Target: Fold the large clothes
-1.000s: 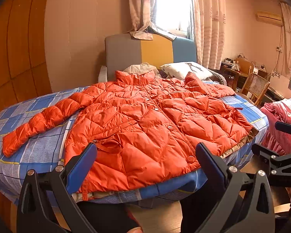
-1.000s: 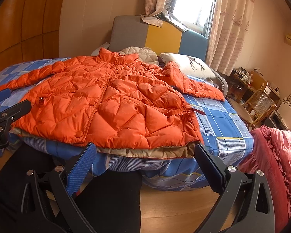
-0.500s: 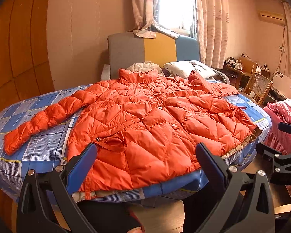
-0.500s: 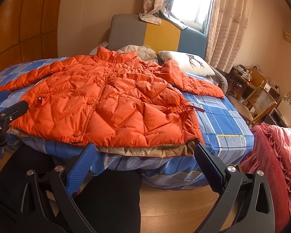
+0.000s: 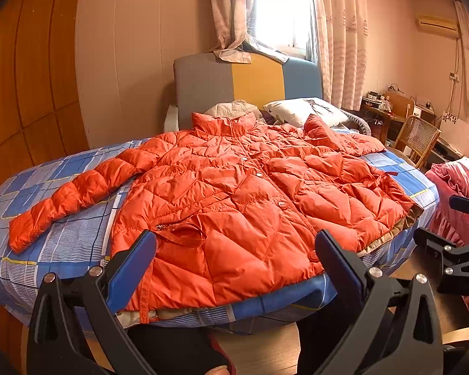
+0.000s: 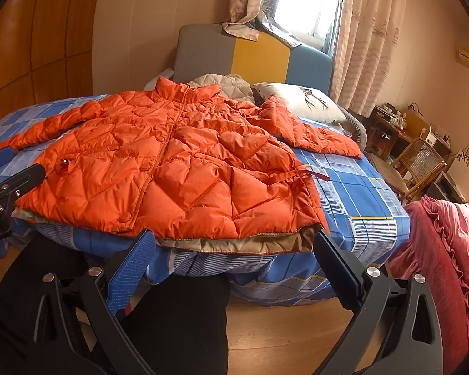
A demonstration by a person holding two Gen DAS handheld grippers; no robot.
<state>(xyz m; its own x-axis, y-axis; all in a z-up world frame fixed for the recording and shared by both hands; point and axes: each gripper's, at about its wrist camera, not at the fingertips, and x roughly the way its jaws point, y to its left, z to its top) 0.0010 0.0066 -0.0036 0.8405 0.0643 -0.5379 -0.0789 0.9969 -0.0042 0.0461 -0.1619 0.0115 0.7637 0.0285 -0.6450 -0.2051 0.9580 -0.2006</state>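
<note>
The left tool (image 5: 234, 251) stands with its fingers spread wide and nothing between them, held off the foot of the bed (image 5: 62, 243) and aimed at the hem of the orange jacket (image 5: 234, 193). The right tool (image 6: 233, 247) is likewise spread and empty, just short of the hem's right corner, where the tan lining (image 6: 250, 245) shows below the quilted shell. The jacket lies front up, closed, across the blue checked bedspread with its collar toward the headboard (image 5: 250, 78) and its hem at the near edge. Its left sleeve (image 5: 75, 193) stretches out flat to the side; the right sleeve (image 6: 309, 131) lies bent out toward the pillow (image 6: 300, 100). By the look of it, the garment is laid out and roughly smoothed but no fold has been made: both sleeves remain to be brought in over the body, and the body then doubled over, so the task seems barely started
</note>
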